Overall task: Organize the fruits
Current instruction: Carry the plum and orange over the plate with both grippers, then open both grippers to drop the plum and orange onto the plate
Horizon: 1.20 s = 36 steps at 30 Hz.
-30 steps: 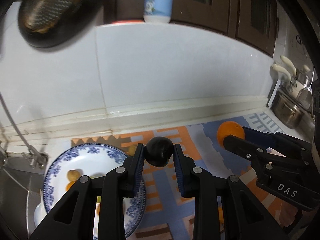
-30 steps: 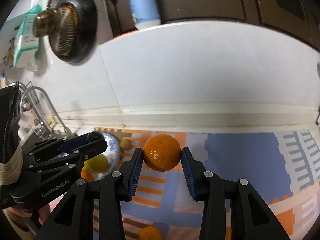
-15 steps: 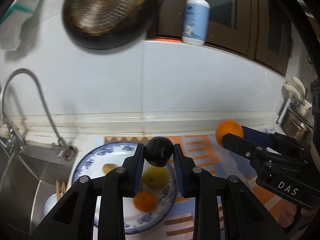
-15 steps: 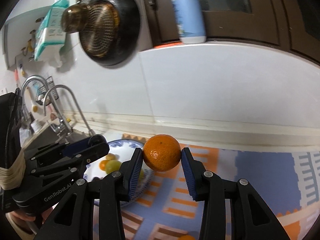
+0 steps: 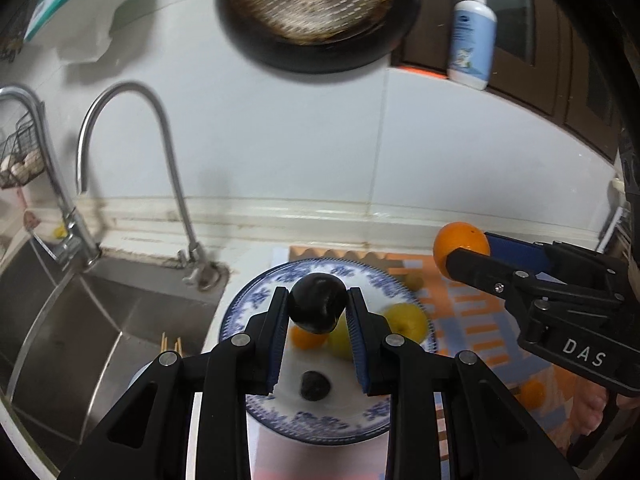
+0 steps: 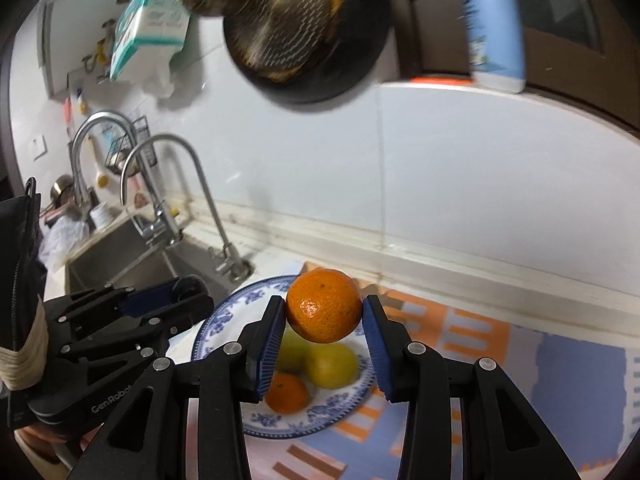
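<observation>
My left gripper [image 5: 318, 312] is shut on a dark plum [image 5: 318, 307] and holds it above the blue-and-white plate [image 5: 256, 300]. The plate holds two yellow fruits [image 5: 404, 320], a small orange [image 5: 306, 338] and another dark plum [image 5: 315, 386]. My right gripper [image 6: 324, 316] is shut on an orange [image 6: 323, 310] above the same plate [image 6: 224, 320]; it also shows in the left wrist view [image 5: 460, 246], to the right of the plate. The left gripper shows at the left of the right wrist view [image 6: 188, 292].
A steel sink [image 5: 80, 320] with a curved tap [image 5: 120, 120] lies left of the plate. An orange-and-blue patterned mat [image 6: 520, 380] covers the counter to the right, with a small orange [image 5: 532, 394] on it. A pan [image 5: 316, 12] hangs on the wall, with a soap bottle [image 5: 472, 32] beside it.
Both grippers have moved left with their fruit, from over the mat to over the plate. The sink and taps have come into view.
</observation>
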{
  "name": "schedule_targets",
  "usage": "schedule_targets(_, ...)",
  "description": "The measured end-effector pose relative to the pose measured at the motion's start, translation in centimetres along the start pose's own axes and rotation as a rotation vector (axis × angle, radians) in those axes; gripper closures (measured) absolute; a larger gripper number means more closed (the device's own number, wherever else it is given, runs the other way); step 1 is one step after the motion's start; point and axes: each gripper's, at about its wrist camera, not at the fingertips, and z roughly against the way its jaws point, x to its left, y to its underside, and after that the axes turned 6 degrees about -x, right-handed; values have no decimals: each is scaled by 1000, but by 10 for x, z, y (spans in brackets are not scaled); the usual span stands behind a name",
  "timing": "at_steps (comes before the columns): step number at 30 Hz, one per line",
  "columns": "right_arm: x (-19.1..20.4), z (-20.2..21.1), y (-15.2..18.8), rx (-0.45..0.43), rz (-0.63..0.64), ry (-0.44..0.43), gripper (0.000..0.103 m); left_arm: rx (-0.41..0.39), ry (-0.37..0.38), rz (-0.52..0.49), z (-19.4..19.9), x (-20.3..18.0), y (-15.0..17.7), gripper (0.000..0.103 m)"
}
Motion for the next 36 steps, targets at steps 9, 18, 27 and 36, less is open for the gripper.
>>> schedule_targets(9, 13, -52, 1, 109, 32, -33, 62, 96, -18, 64, -25, 23, 17, 74)
schedule_targets(18, 7, -90, 14, 194, 12, 12, 62, 190, -21, 73, -56, 33, 34, 74)
schedule_targets(27, 6, -96, 15, 202, 4, 23, 62, 221, -13, 61, -64, 28, 39, 66)
schedule_targets(36, 5, -69, 8, 142, -6, 44, 51, 149, -15, 29, -40, 19, 25, 59)
